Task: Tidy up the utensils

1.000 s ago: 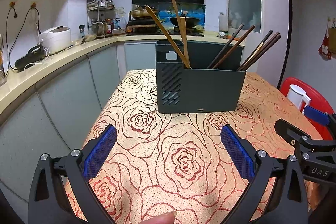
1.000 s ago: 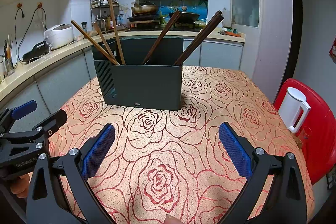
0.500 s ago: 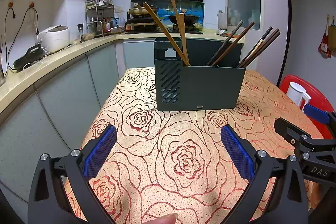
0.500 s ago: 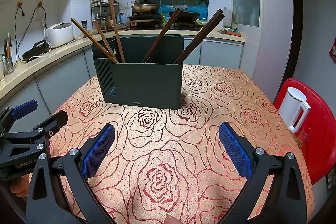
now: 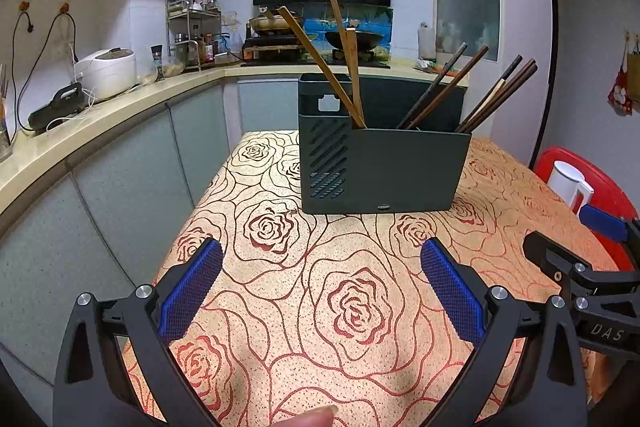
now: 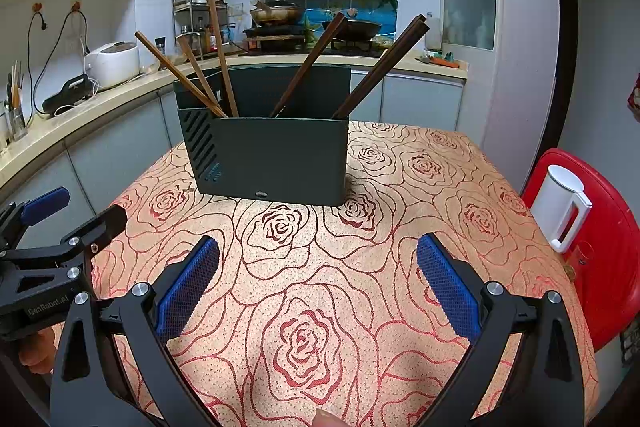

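A dark green utensil holder [image 5: 396, 167] stands upright on the rose-patterned table [image 5: 340, 307], also in the right wrist view [image 6: 276, 159]. Light wooden chopsticks [image 5: 320, 67] lean in its left compartment. Dark chopsticks [image 5: 444, 87] stand in the middle and more dark chopsticks [image 5: 500, 95] at the right. My left gripper [image 5: 320, 291] is open and empty over the near table, well short of the holder. My right gripper [image 6: 318, 287] is open and empty beside it, and shows at the right edge of the left wrist view [image 5: 580, 267].
A red stool [image 6: 600, 247] with a white kettle [image 6: 560, 207] stands right of the table. A counter [image 5: 100, 123] with a rice cooker [image 5: 106, 71] runs along the left. A stove with pans [image 5: 320, 35] is behind the holder.
Both grippers have drawn back slightly from the holder; both stay open and empty. The holder and chopsticks have not moved.
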Action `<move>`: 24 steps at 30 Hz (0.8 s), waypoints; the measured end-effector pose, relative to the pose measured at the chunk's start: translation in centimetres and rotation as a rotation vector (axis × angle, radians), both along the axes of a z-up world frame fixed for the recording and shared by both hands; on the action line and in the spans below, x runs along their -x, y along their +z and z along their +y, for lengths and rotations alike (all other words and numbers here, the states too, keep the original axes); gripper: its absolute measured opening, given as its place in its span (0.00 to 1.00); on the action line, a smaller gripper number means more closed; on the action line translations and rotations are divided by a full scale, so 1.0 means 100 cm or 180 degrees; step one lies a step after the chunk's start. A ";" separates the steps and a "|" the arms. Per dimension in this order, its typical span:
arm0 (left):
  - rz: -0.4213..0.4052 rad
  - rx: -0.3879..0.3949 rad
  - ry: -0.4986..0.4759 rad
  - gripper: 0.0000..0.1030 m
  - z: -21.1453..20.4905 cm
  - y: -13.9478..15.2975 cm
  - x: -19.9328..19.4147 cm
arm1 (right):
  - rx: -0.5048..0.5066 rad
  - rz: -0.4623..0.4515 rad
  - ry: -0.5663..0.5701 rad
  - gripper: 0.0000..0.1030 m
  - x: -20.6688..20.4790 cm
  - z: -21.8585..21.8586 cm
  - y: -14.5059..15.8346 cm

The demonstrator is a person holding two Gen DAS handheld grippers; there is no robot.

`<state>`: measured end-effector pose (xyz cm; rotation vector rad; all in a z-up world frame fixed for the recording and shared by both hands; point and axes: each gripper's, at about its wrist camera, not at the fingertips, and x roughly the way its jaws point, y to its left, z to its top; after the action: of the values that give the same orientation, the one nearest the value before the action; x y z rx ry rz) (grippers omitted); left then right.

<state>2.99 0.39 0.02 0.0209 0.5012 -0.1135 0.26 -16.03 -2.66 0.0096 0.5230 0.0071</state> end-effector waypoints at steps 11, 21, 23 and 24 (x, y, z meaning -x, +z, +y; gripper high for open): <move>-0.0179 0.0012 0.0027 0.93 0.003 0.005 0.005 | 0.0008 0.0044 -0.0013 0.93 -0.003 0.002 -0.003; 0.0108 0.0124 0.0154 0.93 0.010 -0.003 -0.009 | -0.0016 0.0070 -0.0013 0.93 -0.005 0.003 -0.004; 0.0104 0.0189 0.0151 0.93 0.011 -0.003 -0.008 | -0.0014 0.0081 -0.0012 0.93 -0.005 0.004 -0.005; 0.0091 0.0188 0.0156 0.93 0.011 -0.003 -0.007 | -0.0012 0.0086 -0.0014 0.93 -0.005 0.004 -0.005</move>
<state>3.73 1.51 -0.24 -0.0509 0.5264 -0.0808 0.79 -15.60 -3.14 0.0146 0.5499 0.0036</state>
